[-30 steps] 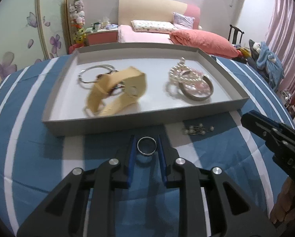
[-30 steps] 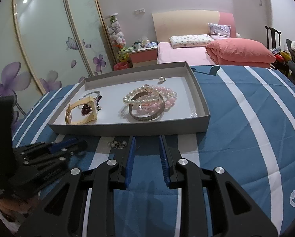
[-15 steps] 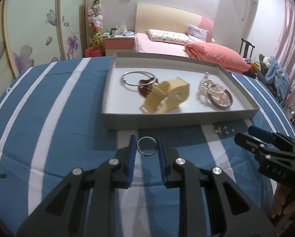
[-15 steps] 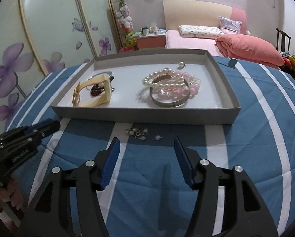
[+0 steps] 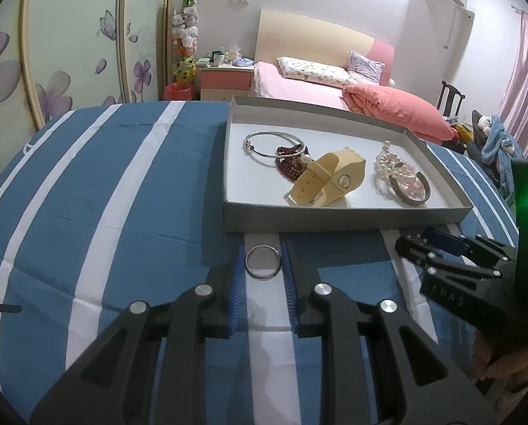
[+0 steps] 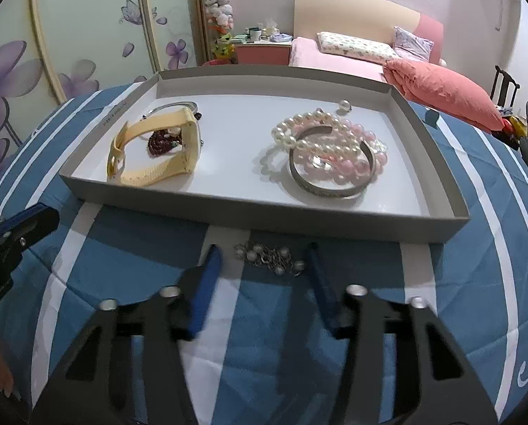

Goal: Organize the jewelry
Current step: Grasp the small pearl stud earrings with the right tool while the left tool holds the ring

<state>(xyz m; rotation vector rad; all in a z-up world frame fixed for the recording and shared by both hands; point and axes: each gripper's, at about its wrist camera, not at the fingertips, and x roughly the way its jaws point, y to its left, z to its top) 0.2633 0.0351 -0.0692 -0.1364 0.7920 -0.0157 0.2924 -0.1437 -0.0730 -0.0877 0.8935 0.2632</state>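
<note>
My left gripper [image 5: 263, 259] is shut on a silver ring [image 5: 263, 262], held just in front of the grey tray [image 5: 334, 217]. The tray holds a yellow watch [image 5: 329, 180], a silver bangle [image 5: 274, 144], dark red beads [image 5: 290, 166], and pearl bracelets with a metal cuff [image 5: 403, 182]. My right gripper [image 6: 265, 260] is open, its fingers either side of a small pearl chain [image 6: 269, 256] lying on the blue striped cloth in front of the tray [image 6: 334, 217]. The right gripper also shows in the left wrist view [image 5: 426, 244].
The blue-and-white striped cloth [image 5: 122, 194] covers the surface around the tray. The left gripper's tip [image 6: 19, 226] shows at the left edge of the right wrist view. A pink bed [image 5: 317, 78] and wardrobe doors stand behind.
My right gripper opened wide and moved forward around the pearl chain. My left gripper, still holding the ring, drifted left and back so the tray now sits to its right.
</note>
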